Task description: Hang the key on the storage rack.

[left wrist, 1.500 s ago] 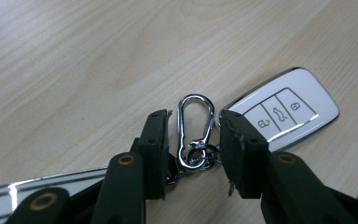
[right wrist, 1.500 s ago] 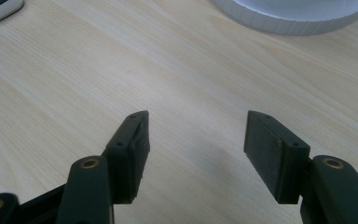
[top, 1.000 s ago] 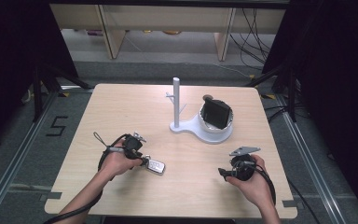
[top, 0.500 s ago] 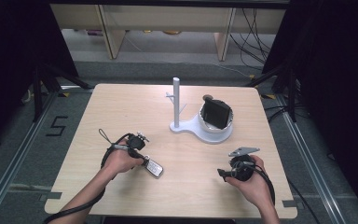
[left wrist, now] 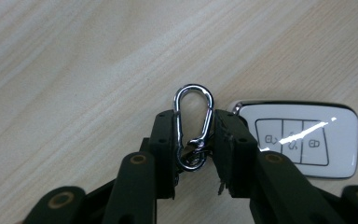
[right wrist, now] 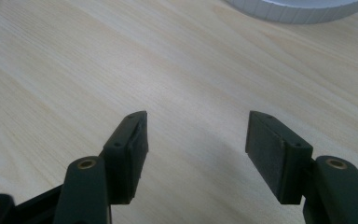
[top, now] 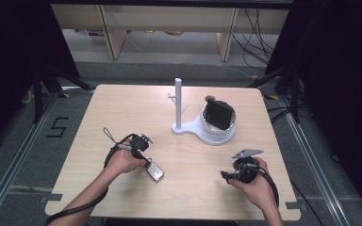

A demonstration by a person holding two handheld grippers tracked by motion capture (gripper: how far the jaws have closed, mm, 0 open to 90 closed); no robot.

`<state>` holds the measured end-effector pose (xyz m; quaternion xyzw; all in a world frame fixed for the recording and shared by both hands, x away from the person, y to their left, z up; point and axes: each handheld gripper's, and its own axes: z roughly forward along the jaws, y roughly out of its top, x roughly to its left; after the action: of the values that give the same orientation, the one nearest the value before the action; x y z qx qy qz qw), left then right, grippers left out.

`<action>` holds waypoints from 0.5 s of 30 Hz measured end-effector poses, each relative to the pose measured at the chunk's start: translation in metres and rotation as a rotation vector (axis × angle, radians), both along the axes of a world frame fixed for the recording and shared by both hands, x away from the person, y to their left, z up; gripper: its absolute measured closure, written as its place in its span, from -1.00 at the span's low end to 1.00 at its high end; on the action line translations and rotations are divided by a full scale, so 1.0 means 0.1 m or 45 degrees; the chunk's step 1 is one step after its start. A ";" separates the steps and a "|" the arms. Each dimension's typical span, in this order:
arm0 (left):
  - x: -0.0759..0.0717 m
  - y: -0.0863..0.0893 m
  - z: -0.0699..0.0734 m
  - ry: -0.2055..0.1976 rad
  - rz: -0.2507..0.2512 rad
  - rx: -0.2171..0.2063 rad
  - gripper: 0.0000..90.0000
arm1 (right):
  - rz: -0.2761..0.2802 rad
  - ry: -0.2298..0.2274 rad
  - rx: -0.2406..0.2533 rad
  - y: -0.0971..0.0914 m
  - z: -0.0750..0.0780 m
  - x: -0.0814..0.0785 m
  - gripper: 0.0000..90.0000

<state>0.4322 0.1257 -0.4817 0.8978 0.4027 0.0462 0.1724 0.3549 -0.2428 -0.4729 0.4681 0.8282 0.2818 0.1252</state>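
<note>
**Pale wood, a chrome clip pinched, one gripper idle**

Pale wood makes up the table (top: 122,108), the largest thing here, with a white stand (top: 202,127) toward its far side: an upright post (top: 178,101) on a round base that carries a dark block (top: 218,115).

Near the front edge at the left, the left gripper (left wrist: 194,140) has just been closing its jaws, and they now stand about half shut with the chrome clip (left wrist: 193,123) between them. The pads press the clip's two long sides at its lower half; its rounded end sticks out past the jaw tips. The clip's long axis runs along the jaws, pointing away from the hand.

A white car key (left wrist: 303,139) lies flat on the wood just beside the clip, touching the outer side of one jaw. Its long axis runs crosswise to the clip, button face up. In the high view the key (top: 154,171) lies just right of the left hand (top: 122,160).

The right gripper (right wrist: 196,135), front right and well apart from the key, holds its jaws spread wide over bare wood, gripping nothing.
</note>
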 end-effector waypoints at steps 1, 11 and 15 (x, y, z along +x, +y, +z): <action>0.00 0.00 0.01 0.007 0.002 -0.004 0.52 | -0.001 0.001 0.000 0.00 0.00 0.00 -0.11; 0.07 -0.02 0.04 0.053 -0.017 0.050 0.47 | -0.002 0.016 0.001 0.01 0.00 0.00 -0.11; 0.08 -0.05 0.02 0.091 -0.014 0.069 0.47 | 0.002 0.018 0.003 0.01 0.01 -0.01 -0.11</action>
<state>0.4399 0.1203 -0.4795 0.9053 0.4023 0.0239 0.1338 0.3541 -0.2419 -0.4722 0.4694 0.8291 0.2795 0.1186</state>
